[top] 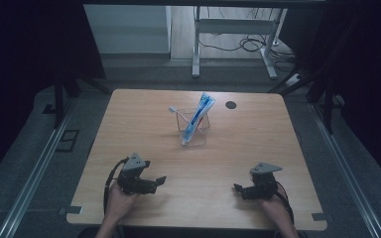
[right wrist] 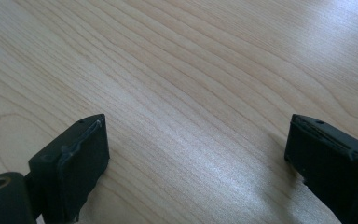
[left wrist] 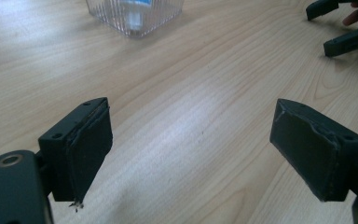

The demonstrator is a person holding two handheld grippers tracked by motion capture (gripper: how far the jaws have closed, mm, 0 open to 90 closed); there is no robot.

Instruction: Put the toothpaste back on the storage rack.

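The landmark here is the clear plastic cup [top: 194, 130], standing upright on the wooden worktop [top: 258, 144] a little toward its far edge, midway across. Left of the cup and nearer the person, the left tongs [top: 155, 180] rest low over the wood with their jaws spread wide and nothing between them; in the left gripper view the cup's ribbed base [left wrist: 135, 16] sits ahead of them. Leaning out of the cup toward its left is a toothbrush [top: 176, 113], bristle head up. Beside it a blue-and-white toothpaste tube [top: 198, 115] stands cap down, its flat end tilted up toward the far right. Beyond the cup to its right is a dark round grommet [top: 231, 105]. Right of the cup and nearer the person, the right tongs [top: 239, 189] are likewise wide apart and empty.

The cup looks light, thin-walled and slick, likely to tip or skid if nudged. The tube should be soft and yielding; the brush stiff and slender, best pinched at mid-handle. Bare wood surrounds the cup, well clear of every edge.
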